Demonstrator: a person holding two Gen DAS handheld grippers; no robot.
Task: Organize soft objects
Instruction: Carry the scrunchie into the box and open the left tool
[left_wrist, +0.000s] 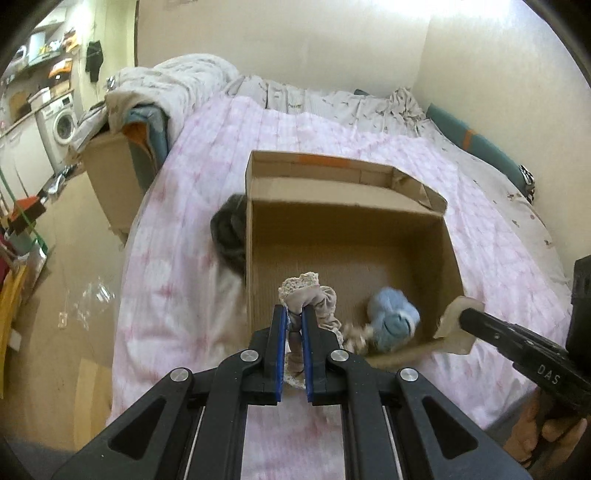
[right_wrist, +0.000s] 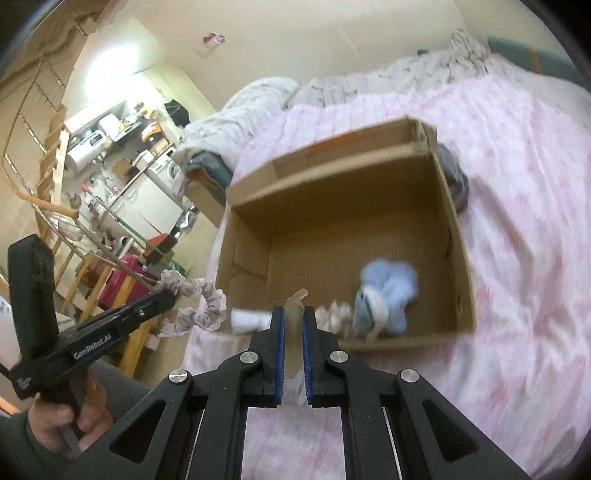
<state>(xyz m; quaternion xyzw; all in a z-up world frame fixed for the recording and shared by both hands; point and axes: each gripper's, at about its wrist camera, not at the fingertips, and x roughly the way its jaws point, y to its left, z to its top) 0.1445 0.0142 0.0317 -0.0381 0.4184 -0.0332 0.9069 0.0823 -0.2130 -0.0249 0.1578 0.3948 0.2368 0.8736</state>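
An open cardboard box (left_wrist: 448, 236) (right_wrist: 460, 258) sits on the pink bed. A light blue soft item (left_wrist: 393, 319) (right_wrist: 388, 295) lies in its near corner, a small beige item beside it. My left gripper (left_wrist: 294, 314) is shut on a beige lace-trimmed scrunchie (left_wrist: 308, 291) (right_wrist: 199, 310), held above the box's near left edge. My right gripper (right_wrist: 293, 314) is shut on the box's cream front flap (right_wrist: 294, 332) (left_wrist: 458, 325). A dark grey soft item (left_wrist: 229, 232) (right_wrist: 456, 177) lies on the bed against the box's outside wall.
The bed has a pink quilt (left_wrist: 177, 295) (right_wrist: 517, 258), with rumpled bedding (left_wrist: 177, 81) at the head. Another cardboard box (left_wrist: 110, 177) stands on the floor by the bed. A washing machine (left_wrist: 61, 125) and cluttered shelves are at the far left.
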